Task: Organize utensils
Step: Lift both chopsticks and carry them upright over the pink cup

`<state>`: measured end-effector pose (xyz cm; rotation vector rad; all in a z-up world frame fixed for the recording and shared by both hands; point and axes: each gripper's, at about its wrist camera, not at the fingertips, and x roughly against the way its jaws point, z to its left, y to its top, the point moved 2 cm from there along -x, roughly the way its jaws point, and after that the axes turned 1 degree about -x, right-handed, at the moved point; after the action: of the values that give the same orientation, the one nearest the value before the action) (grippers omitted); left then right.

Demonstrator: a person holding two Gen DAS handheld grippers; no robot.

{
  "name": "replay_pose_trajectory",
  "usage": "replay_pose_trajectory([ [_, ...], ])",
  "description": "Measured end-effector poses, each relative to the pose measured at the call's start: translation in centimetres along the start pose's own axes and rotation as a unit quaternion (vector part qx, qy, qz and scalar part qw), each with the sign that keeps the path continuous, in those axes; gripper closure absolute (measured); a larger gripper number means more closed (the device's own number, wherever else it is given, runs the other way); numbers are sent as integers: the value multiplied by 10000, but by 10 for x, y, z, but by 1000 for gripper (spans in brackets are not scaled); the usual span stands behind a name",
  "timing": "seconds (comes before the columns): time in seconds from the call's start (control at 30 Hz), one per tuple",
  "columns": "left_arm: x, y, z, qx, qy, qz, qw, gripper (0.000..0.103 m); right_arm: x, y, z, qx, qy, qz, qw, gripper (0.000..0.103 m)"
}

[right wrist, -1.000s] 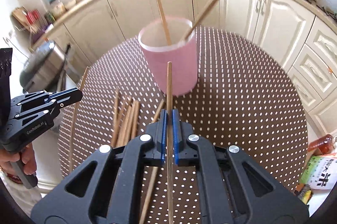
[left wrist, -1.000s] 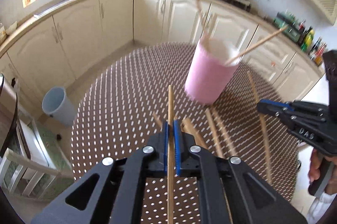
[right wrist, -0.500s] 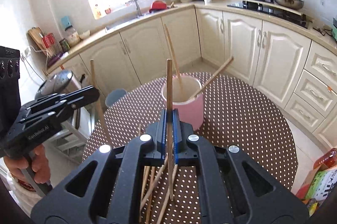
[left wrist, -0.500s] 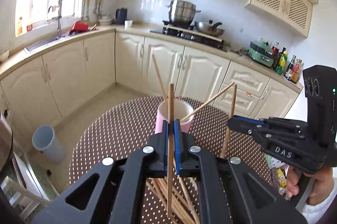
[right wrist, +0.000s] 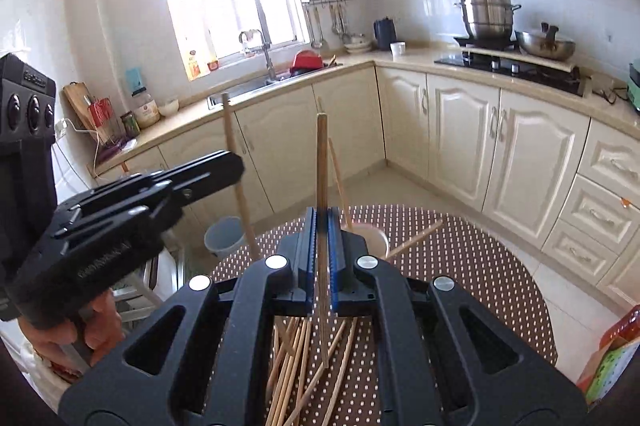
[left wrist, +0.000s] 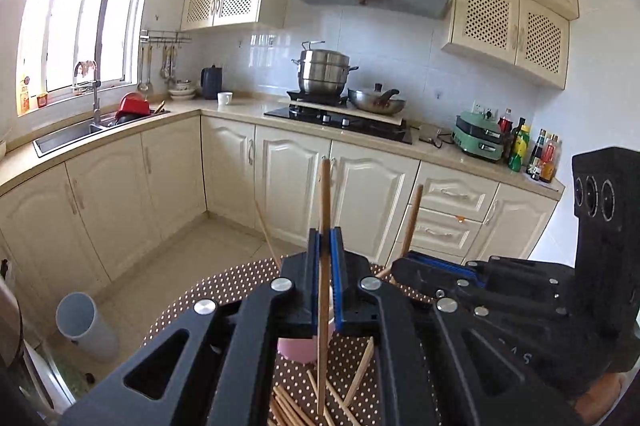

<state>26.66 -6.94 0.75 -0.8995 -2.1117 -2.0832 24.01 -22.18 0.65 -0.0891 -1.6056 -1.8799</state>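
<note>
My left gripper (left wrist: 325, 232) is shut on a wooden chopstick (left wrist: 324, 193) held upright above the table. My right gripper (right wrist: 321, 211) is shut on another upright chopstick (right wrist: 321, 161). Each gripper shows in the other's view, the right gripper (left wrist: 404, 262) at the right and the left gripper (right wrist: 236, 165) at the left, each with its stick. The pink cup (left wrist: 298, 350) stands on the brown dotted table (right wrist: 460, 258), mostly hidden behind my grippers; it also shows in the right wrist view (right wrist: 374, 236) with two chopsticks leaning in it. Several loose chopsticks (right wrist: 296, 358) lie on the table below.
Cream kitchen cabinets (left wrist: 288, 181) and a counter with a stove (left wrist: 340, 117) run behind the table. A grey bin (left wrist: 82, 326) stands on the floor at the left. Snack packets (right wrist: 612, 350) lie at the table's right edge.
Both grippers have risen and tilted up with their chopsticks, so the views now face the kitchen wall. The cup and the pile have dropped low in view. The grippers have come closer together.
</note>
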Motion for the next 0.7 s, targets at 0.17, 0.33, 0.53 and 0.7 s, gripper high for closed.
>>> replay_pose_trajectory([
  [0.17,-5,22,0,92,-12,-320,9994,97,1,17,0,-12,-57,-298,9995,97],
  [0.33,-8,45,-1,162,232,-796,9964,97,5,36,-4,-98,-166,-713,9973,97],
  [0.53,-17,50,5,346,283,-1063,9933,97,6,47,-6,-117,-321,-1138,9929,97],
  [0.7,-34,43,8,229,477,-1011,9935,97,1,46,-12,-117,-442,-1307,9904,97],
])
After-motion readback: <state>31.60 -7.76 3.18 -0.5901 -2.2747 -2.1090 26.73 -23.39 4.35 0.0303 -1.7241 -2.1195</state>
